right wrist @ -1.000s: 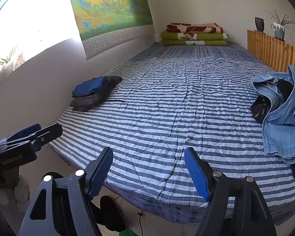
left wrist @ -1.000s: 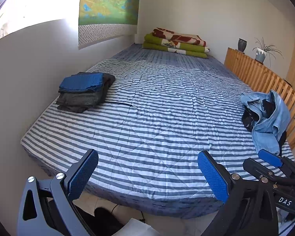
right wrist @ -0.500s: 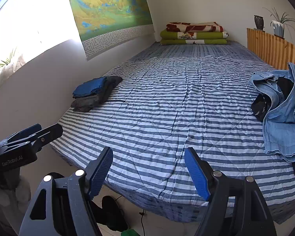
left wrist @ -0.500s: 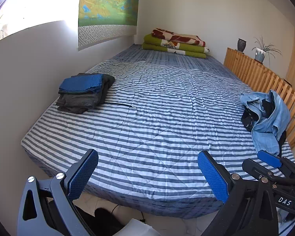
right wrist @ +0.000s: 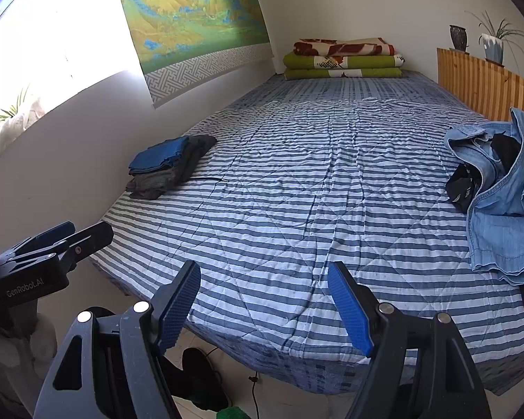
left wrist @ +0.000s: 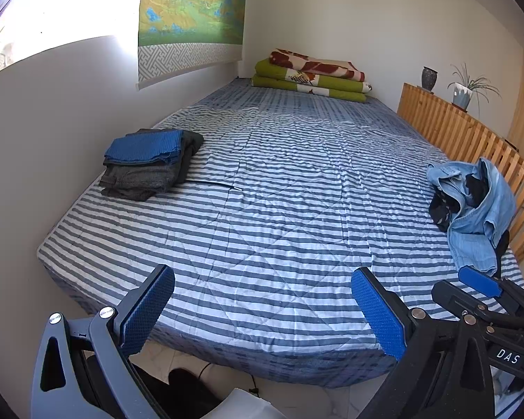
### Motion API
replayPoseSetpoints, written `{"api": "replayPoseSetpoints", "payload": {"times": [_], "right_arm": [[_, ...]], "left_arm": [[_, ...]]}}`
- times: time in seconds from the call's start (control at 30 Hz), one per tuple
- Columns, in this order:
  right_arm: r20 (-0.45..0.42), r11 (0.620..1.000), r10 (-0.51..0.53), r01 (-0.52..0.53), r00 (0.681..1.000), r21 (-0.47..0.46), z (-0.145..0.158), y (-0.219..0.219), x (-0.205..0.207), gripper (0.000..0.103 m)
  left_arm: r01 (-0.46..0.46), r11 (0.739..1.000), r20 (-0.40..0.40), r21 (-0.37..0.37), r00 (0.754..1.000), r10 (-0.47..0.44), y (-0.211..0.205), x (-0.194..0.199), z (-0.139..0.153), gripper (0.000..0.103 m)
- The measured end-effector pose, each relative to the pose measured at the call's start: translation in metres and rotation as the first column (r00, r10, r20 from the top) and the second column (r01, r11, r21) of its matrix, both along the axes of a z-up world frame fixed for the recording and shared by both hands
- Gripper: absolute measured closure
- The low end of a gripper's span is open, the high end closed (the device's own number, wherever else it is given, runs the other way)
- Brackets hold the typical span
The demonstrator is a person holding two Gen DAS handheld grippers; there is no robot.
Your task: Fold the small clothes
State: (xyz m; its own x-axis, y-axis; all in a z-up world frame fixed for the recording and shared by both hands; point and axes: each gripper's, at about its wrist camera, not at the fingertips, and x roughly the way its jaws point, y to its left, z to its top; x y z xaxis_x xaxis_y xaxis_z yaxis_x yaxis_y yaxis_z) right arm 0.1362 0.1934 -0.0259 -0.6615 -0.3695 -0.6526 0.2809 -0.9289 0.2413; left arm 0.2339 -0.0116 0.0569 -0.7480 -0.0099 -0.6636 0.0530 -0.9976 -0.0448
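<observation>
both grippers hang in the air just off the near end of the bed (left wrist: 262, 209), tipped down toward it. the left gripper (left wrist: 262, 309) has its two blue pads spread wide with nothing between them. the right gripper (right wrist: 263, 305) is the same, wide apart and holding nothing.

the clothes that need folding are in a messy heap (left wrist: 471, 206) on the right side of the bed, close up to the wooden slat rail (left wrist: 471, 136). it is a light blue denim thing all bunched up, with some black cloth tucked inside it. one flat denim part hangs down toward the near edge of the bed, so the heap runs mostly from far to near.

on the far left side, by the wall, there is a neat stack (left wrist: 150, 164) of clothes with a blue one on top. those look done already.

from both grippers the heap lies ahead and off to the right. in the right wrist view the heap (right wrist: 499, 209) is big and close at the right edge, so the right gripper looks nearer to it. the left gripper would have to cross further over.

i think the next move is to reach right and forward for one piece from the heap and bring it to the bare striped middle of the bed. the hanging denim edge looks like the easiest bit to pinch.
</observation>
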Motion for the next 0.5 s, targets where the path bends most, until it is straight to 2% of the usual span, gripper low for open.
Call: {"api": "replayPoseSetpoints", "payload": {"times": [0.5], "right_arm": [[0.011, 1.000, -0.005, 0.005, 1.000, -0.002, -0.0022, 0.0023, -0.0016, 0.031]], "left_arm": [[-0.006, 1.000, 0.006, 0.008, 1.000, 0.006, -0.0038, -0.0034, -0.0032, 0.001]]}}
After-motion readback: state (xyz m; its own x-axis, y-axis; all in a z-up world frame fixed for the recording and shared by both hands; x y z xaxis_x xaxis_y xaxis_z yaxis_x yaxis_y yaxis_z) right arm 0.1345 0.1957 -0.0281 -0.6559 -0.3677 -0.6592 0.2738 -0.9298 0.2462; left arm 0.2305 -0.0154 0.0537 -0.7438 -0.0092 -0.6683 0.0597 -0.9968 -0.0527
